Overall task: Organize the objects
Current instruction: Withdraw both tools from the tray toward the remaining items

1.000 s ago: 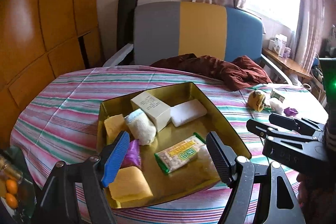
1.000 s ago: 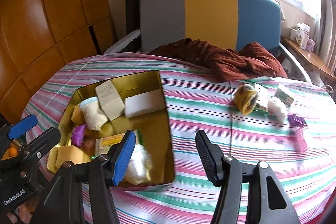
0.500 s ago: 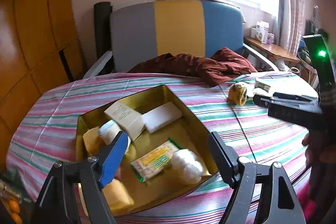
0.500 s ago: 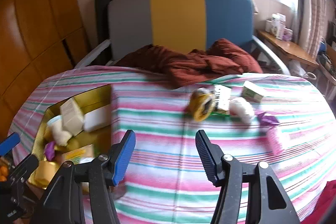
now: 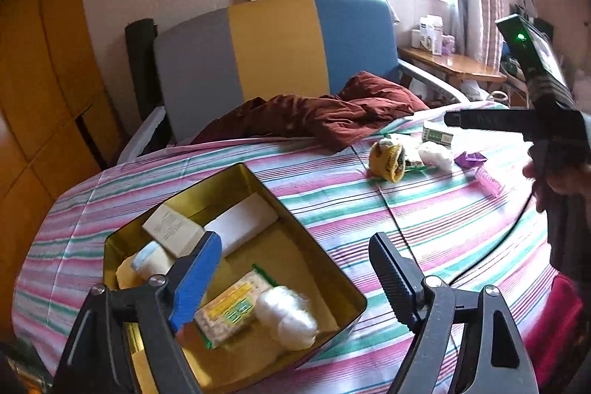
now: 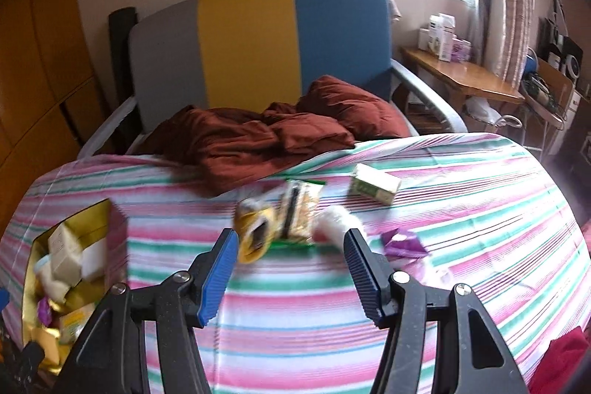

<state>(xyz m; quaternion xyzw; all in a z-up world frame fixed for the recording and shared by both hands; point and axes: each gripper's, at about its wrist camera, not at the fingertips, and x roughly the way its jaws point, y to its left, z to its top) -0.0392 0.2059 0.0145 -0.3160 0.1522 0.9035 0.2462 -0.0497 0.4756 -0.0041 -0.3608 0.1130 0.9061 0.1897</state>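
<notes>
A gold tin point(image 5: 314, 220) at the near left of the striped table holds small boxes, a white bar, a snack packet and a white fluffy ball. My left gripper point(image 5: 295, 242) hovers over its right side, jaws opening, nothing between them. Further right lie a yellow knit piece point(image 6: 255, 231), a snack packet point(image 6: 299, 209), a white ball point(image 6: 332, 222), a green-and-white box point(image 6: 375, 187) and a purple wrapper point(image 6: 402, 242). My right gripper point(image 6: 291, 235) is open and empty, just short of these loose things. The tin point(image 6: 92, 207) sits at the left edge of the right wrist view.
A dark red cloth point(image 6: 266, 135) spills from the grey, yellow and blue chair point(image 6: 251, 39) onto the table's far edge. A pink comb-like item point(image 5: 489, 181) lies by the purple wrapper. A wooden side table point(image 6: 461, 76) stands at the right, wooden cupboards at the left.
Both grippers have swung to the right, so the tin has slid left in both views. The left jaws stand wider. The right gripper now faces the loose items.
</notes>
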